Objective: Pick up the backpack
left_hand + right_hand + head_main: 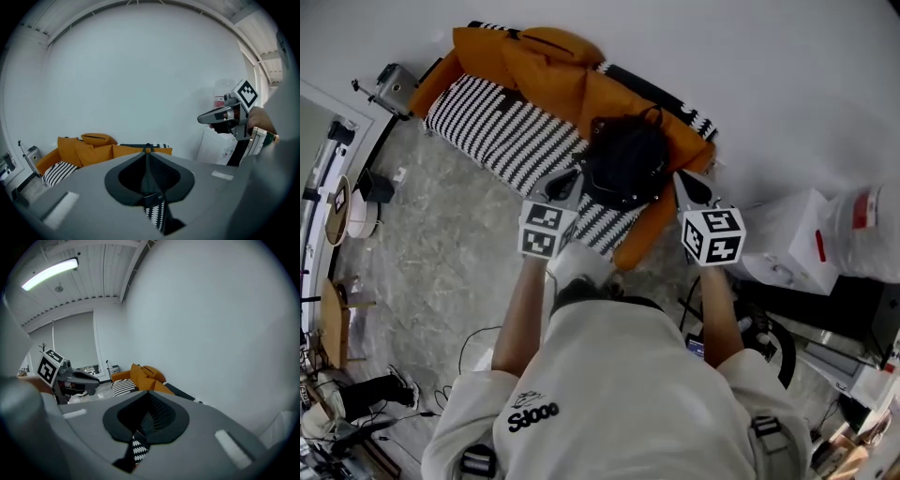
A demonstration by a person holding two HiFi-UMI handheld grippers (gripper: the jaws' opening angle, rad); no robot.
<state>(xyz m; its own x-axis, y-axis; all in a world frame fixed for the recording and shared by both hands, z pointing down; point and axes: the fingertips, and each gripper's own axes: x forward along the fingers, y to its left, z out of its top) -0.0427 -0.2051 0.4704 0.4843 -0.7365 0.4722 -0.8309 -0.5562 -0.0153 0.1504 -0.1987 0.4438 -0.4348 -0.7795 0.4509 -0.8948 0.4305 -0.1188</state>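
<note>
Head view put me at the reaching step, left gripper [568,178] and right gripper [688,182] closed and empty beside the backpack [625,161] on the far sofa [492,122], needing, I judged, to open next.

The sofa [487,117] stands along the wall [750,66]. The backpack [625,161] lies on the sofa seat near its right end. Cushions [534,52] lean on the sofa's rear side, left of the backpack. The 2 grippers flank the backpack: the left gripper [572,175] just beside its left side, the right gripper [684,180] just beside its right side. A box [787,234] stands right of the sofa, near the wall.
</note>
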